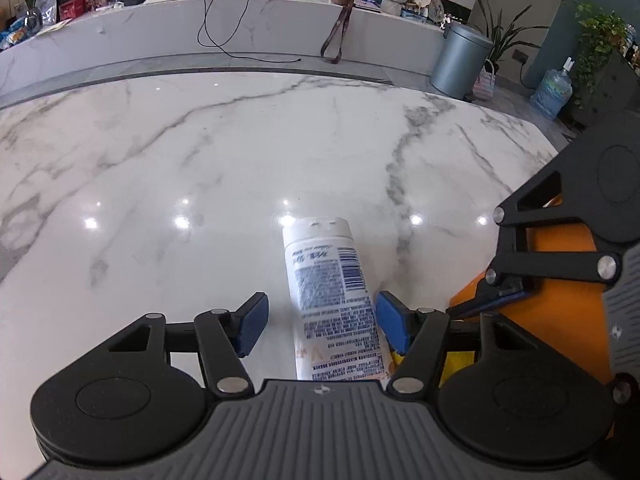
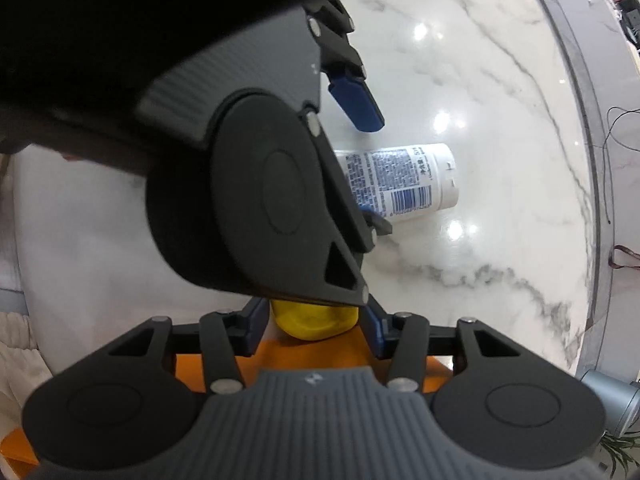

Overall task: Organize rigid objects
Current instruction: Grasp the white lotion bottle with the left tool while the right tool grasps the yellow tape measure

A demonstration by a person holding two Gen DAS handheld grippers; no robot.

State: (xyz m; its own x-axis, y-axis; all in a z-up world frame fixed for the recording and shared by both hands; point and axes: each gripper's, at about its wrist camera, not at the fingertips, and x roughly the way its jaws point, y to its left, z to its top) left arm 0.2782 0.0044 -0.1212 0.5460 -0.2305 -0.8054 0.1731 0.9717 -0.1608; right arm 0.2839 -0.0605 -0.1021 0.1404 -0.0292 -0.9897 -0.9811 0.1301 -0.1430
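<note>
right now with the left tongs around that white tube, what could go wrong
1. The left tongs are open, with the white tube off-centre near one pad; closing may skew it.
2. The right tongs, gripping the orange bottle at its yellow cap, sit very close and could collide.

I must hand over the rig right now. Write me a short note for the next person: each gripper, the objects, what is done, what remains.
Left gripper: open, its pads on either side of the white tube, which lies flat on the marble table; not clamped.
Right gripper: around the yellow-capped orange bottle; grip looks closed, contact partly hidden.
Done: nothing visibly sorted.
Left: close on the tube, place both items.
</note>
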